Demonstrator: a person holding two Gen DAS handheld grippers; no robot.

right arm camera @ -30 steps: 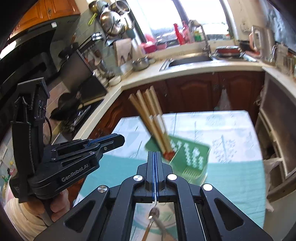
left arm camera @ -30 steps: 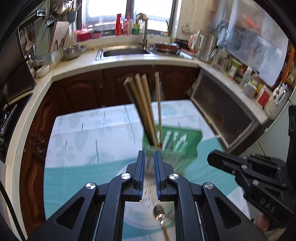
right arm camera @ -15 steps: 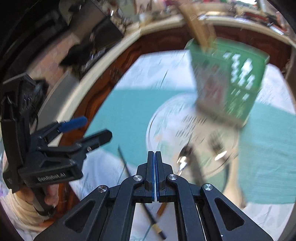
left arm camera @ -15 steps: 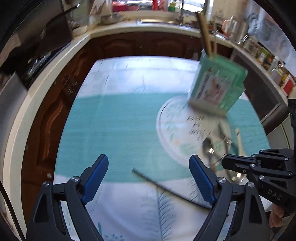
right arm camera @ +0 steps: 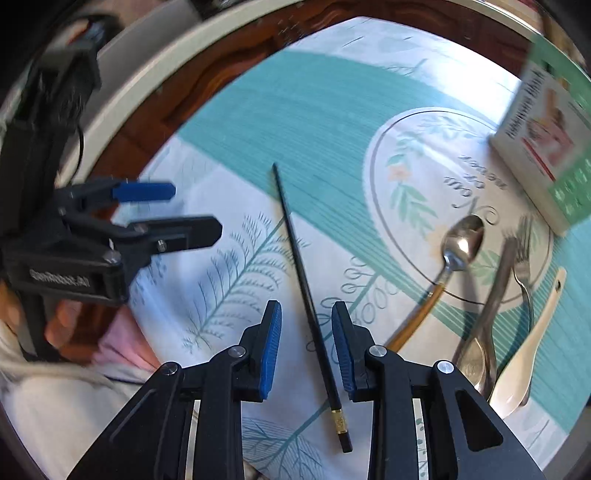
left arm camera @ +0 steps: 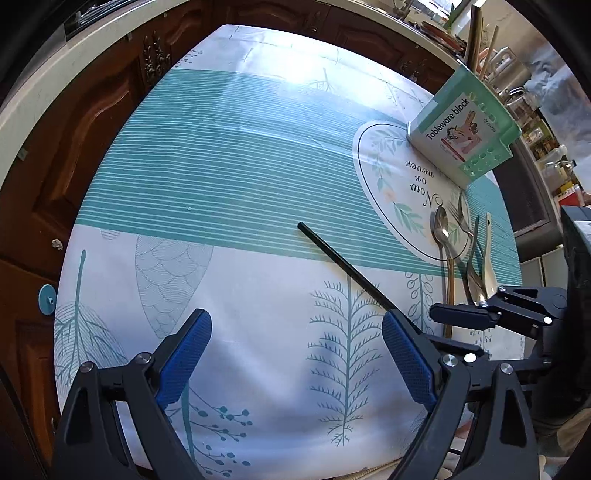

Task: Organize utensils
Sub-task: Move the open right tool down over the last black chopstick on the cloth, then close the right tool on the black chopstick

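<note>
Your right gripper (right arm camera: 306, 343): it points down at the table. Its blue jaws have just been opening. They stand a little way apart, and they press on nothing.
Black chopstick (right arm camera: 301, 280): it lies flat on the cloth and runs up between your right jaws. The pads are on each side of it but do not touch it. Its gold-banded end is nearest you. In the left wrist view the same chopstick (left arm camera: 345, 264) slants away from your left gripper's right-hand pad.
Your left gripper (left arm camera: 295, 354): its jaws have just been opening too. They stand wide apart, with only bare cloth between them. In the right wrist view you see it (right arm camera: 166, 210) off to the left, with your hand (right arm camera: 62, 317) below it.
Tablecloth (left arm camera: 236, 177): white with leaf drawings and a wide teal striped band. It has a round picture with words on it.
Spoon with gold handle (right arm camera: 456, 254): it lies on the edge of the round picture, to the right of the chopstick.
Fork (right arm camera: 522, 266) and another metal spoon (right arm camera: 484, 328): just beside the gold-handled spoon, crossing each other.
White spoon (right arm camera: 532, 339): farthest right in that bunch.
Green tableware holder (left arm camera: 465, 129): it stands at the far side of the round picture, past the spoons. Wooden chopsticks (left arm camera: 476, 29) stick up out of its top.
Brown cabinets (left arm camera: 92, 122): they stand behind the table.
</note>
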